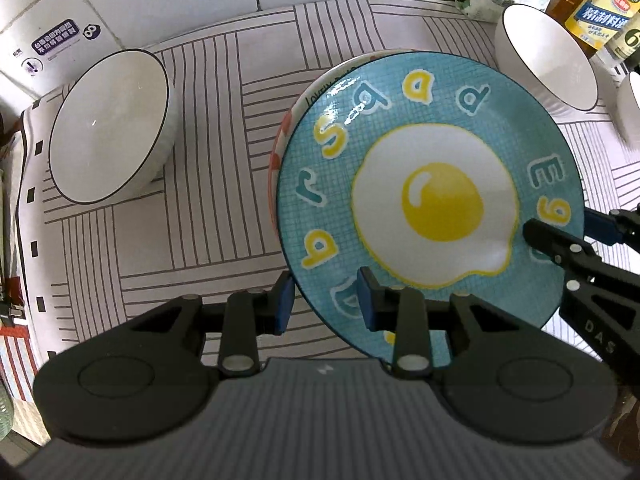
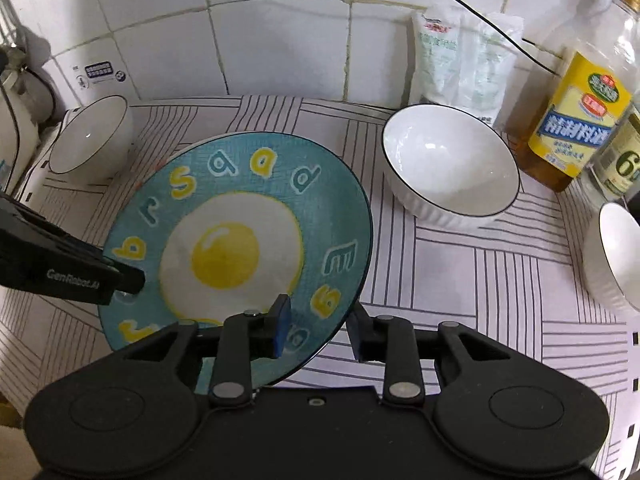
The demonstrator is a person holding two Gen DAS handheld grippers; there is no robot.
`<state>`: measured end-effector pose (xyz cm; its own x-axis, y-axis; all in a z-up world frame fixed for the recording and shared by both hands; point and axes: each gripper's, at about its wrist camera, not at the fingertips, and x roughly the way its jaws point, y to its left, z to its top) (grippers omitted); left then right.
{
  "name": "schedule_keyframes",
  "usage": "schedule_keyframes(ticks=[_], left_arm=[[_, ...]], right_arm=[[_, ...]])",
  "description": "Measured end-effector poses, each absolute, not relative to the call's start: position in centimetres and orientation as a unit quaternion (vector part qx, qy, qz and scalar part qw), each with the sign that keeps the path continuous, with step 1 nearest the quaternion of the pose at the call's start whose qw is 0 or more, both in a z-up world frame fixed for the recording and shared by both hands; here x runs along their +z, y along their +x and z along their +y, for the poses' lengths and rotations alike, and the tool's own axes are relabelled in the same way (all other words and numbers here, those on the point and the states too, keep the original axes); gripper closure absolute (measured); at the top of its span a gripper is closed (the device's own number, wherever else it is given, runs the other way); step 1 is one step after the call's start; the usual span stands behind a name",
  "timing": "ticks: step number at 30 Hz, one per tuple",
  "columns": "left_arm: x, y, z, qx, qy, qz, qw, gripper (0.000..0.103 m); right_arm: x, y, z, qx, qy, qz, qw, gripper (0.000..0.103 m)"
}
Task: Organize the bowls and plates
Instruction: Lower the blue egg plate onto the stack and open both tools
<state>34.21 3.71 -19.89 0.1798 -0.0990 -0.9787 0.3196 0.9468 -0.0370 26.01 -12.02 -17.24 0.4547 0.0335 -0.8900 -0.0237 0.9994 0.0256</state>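
Both my grippers straddle the blue egg plate (image 1: 432, 184): left gripper (image 1: 326, 304) at its 7 o'clock rim, right gripper (image 2: 316, 330) at 5, pads not visibly pressing, so can't tell grip. Only my left cam shows the red-rimmed plate (image 1: 280, 136) underneath. White bowls (image 2: 448, 164) beyond; the oil bottle (image 2: 576, 120) reads clearer on the right cam.

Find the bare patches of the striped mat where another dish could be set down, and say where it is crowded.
Bare striped mat lies between the left white bowl and the egg plate, and before the middle white bowl towards the right-edge bowl. The back right corner is crowded with the bottles and pouch.
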Motion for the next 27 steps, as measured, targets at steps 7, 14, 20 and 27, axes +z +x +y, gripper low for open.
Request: schedule_keyframes(ticks=[7,14,20,27], left_arm=[[-19.5,33.5,3.8,-0.132,0.097,0.618,0.769,0.074],[-18.2,31.9,4.1,-0.137,0.098,0.608,0.776,0.074],[-15.3,29.7,4.2,-0.146,0.108,0.598,0.781,0.074],[-11.0,26.8,3.6,-0.178,0.125,0.575,0.788,0.070]], right_arm=[[-18.2,24.9,-10.9,0.011,-0.034,0.502,0.864,0.065],[-17.3,22.9,-11.4,0.022,-0.018,0.462,0.886,0.066],[-13.9,19.8,-13.1,0.030,0.012,0.419,0.907,0.066],[-9.9,16.2,-15.2,0.048,0.044,0.375,0.925,0.062]])
